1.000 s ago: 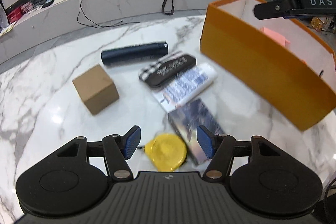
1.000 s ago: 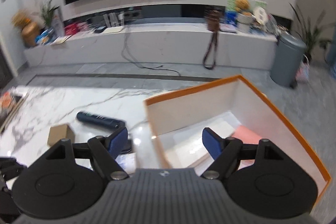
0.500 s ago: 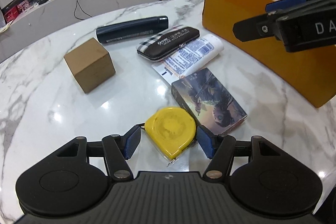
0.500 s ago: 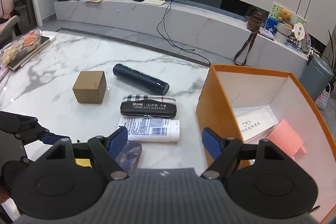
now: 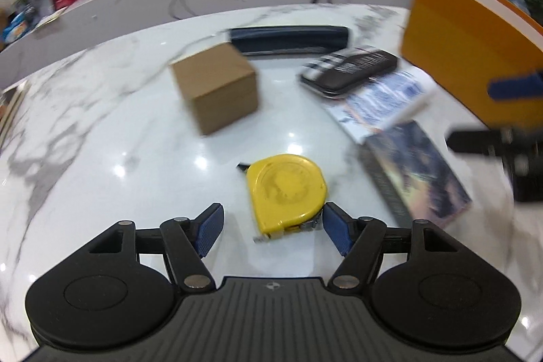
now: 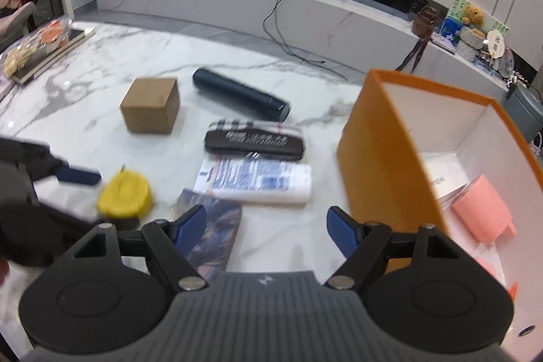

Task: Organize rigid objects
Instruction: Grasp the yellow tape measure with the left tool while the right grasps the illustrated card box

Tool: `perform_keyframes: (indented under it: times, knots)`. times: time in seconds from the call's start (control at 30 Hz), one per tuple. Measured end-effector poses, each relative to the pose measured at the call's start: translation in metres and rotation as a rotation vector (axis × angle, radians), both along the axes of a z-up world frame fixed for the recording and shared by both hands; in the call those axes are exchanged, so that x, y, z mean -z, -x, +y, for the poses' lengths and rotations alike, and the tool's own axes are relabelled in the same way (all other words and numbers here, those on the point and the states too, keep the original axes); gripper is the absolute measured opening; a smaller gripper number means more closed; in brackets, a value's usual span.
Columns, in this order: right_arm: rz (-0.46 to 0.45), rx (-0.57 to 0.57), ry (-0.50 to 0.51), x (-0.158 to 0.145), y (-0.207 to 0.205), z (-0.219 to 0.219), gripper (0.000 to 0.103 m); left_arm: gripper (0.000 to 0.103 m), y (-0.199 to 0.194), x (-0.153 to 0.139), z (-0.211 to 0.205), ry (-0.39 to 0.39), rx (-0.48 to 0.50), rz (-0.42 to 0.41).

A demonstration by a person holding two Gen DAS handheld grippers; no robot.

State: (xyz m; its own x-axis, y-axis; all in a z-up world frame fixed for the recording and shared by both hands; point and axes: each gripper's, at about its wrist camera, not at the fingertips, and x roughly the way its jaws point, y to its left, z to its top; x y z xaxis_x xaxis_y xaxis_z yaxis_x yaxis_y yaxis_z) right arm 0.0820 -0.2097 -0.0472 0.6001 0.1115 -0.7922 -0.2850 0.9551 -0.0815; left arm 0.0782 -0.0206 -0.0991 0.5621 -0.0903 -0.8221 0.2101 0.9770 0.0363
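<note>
A yellow tape measure (image 5: pixel 286 190) lies on the marble table just ahead of my open left gripper (image 5: pixel 273 231); it also shows in the right wrist view (image 6: pixel 124 194). Behind it are a cardboard cube (image 5: pixel 215 87), a dark tube (image 5: pixel 288 38), a plaid glasses case (image 5: pixel 349 70), a white tube (image 5: pixel 380 100) and a book (image 5: pixel 417 172). An orange box (image 6: pixel 383 165) stands at the right with a pink object (image 6: pixel 482 212) inside. My right gripper (image 6: pixel 266 228) is open and empty above the table beside the book (image 6: pixel 210 233).
A long low marble bench (image 6: pixel 271 12) with a router, cables and ornaments runs behind the table. A tray with snacks (image 6: pixel 37 46) sits at the table's far left edge. The left gripper shows blurred at the left in the right wrist view (image 6: pixel 79 175).
My left gripper has swung left and drawn back, so the tape measure lies ahead of the fingers instead of between them. My right gripper has come lower over the table.
</note>
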Motion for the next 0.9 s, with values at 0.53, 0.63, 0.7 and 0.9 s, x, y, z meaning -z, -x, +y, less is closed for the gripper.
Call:
perform_keyframes:
  times: [0.53, 0.63, 0.7, 0.9]
  knots:
    - [-0.072, 0.034, -0.043, 0.063, 0.039, 0.048, 0.083, 0.080, -0.008, 0.011, 0.015, 0.094, -0.086, -0.122]
    - [-0.116, 0.055, -0.074, 0.068, 0.040, 0.046, 0.083, 0.080, -0.011, 0.013, 0.011, 0.085, -0.080, -0.140]
    - [-0.136, 0.071, -0.076, 0.070, 0.038, 0.045, 0.083, 0.080, -0.012, 0.014, 0.008, 0.076, -0.072, -0.152]
    - [-0.157, 0.118, -0.114, 0.074, 0.029, 0.034, 0.081, 0.080, -0.011, 0.017, 0.002, 0.062, -0.055, -0.189]
